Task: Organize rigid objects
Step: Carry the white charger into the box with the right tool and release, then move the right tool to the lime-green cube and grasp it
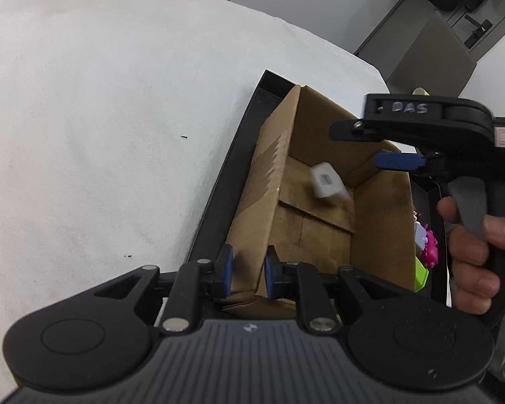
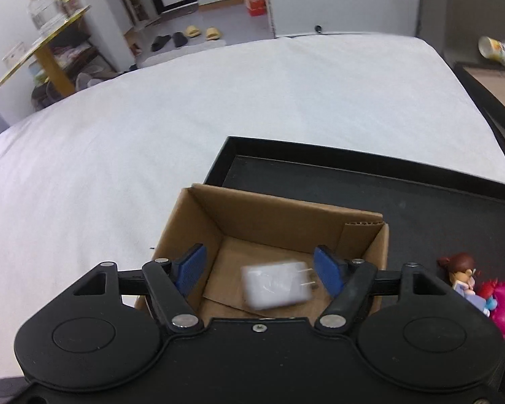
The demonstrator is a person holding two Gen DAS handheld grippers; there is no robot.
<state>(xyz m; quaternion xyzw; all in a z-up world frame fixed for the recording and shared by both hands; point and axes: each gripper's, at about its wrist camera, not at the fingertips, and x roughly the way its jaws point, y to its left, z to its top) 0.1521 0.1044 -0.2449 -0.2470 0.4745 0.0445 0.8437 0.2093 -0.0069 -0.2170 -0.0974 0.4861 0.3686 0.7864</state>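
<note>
**One white charger in the cardboard box**

One wide white-covered bench (image 2: pixel 219 101) carries a shallow black rectangular tray (image 2: pixel 404 202). In the tray's left part stands an open brown cardboard box (image 2: pixel 286 212); small colourful toy figures (image 2: pixel 488 289) lie to its right. The left gripper (image 1: pixel 249 271) is clenched on the box's near-left wall. The right gripper (image 2: pixel 259 269) hangs released above the box. A blurred white plug-in charger block (image 2: pixel 272 284) sits inside the box, untouched between the spread fingers.

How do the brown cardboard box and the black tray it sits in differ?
The cardboard box is brown with tall walls; the black tray is shallow and wider. The box holds a white charger; the tray holds the box and toy figures beside it. Both are open-topped and rectangular.
</note>
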